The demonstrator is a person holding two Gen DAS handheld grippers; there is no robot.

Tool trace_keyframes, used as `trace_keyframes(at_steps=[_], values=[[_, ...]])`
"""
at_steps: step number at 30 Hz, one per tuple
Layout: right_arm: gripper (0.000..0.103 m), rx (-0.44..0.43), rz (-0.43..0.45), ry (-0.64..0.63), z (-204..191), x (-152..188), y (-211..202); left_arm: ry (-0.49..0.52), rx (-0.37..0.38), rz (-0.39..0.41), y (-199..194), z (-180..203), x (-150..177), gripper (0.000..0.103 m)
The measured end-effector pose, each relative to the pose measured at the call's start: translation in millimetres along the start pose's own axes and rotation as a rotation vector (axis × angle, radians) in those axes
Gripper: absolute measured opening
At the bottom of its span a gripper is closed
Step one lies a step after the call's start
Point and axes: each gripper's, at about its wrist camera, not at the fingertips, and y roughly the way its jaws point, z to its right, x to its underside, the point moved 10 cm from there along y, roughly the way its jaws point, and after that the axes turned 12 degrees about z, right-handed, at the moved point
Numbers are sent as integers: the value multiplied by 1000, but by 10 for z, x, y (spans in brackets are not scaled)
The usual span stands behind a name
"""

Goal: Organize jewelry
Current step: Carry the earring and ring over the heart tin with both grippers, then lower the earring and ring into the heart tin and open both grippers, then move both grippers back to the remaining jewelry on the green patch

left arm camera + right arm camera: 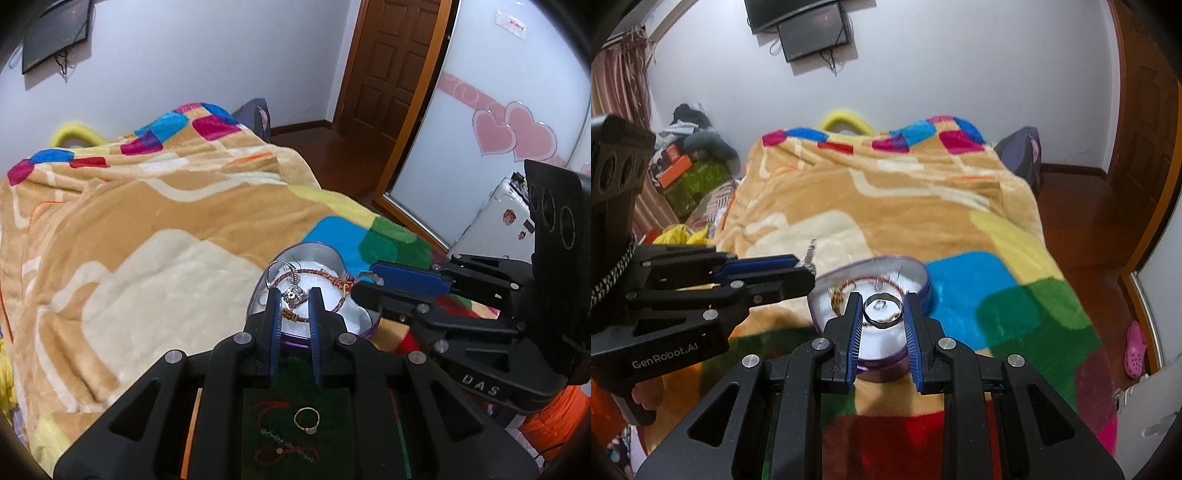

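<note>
A heart-shaped purple tin (364,319) with a white lining sits on the bed and holds a braided red-brown bracelet (325,275) and silver pieces. My left gripper (293,297) is shut on a silver charm piece (293,295) just above the tin. My right gripper (882,308) is shut on a silver ring (882,309) over the same tin (923,280). On a dark green cloth (258,406) below the left gripper lie a gold ring (306,419), a red cord and a beaded chain.
A colourful fleece blanket (147,240) covers the bed. A wooden door (391,66) and a sliding wardrobe with pink hearts (517,133) stand to the right. Clothes and boxes (690,162) are piled at the far left. A wall monitor (812,33) hangs behind.
</note>
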Motion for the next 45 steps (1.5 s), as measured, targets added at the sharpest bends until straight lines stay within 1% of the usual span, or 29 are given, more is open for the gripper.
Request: trace_keyframes(at_steps=[5, 13, 21, 28, 33, 36, 39, 42, 45], values=[[20, -5, -17, -15, -6, 31, 37, 7, 5, -17, 68, -2, 41, 13], [20, 3, -40, -35, -14, 66, 112, -11, 2, -19, 72, -66, 50, 13], [20, 6, -64, -38, -41, 61, 129, -18, -17, 10, -89, -137, 4, 13], [21, 20, -53, -46, -80, -7, 68, -24, -35, 27, -258, -177, -31, 13], [25, 29, -34, -59, -139, -81, -34, -28, -52, 42, -402, -205, -46, 14], [30, 33, -15, -66, -177, -141, -123, -29, -66, 56, -521, -234, -68, 16], [34, 34, 5, -71, -212, -196, -201, -35, -78, 71, -632, -268, -80, 20], [41, 41, 29, -79, -255, -251, -291, -42, -90, 85, -751, -302, -75, 26], [42, 37, 40, -80, -285, -259, -345, -49, -97, 86, -838, -317, -34, 30]])
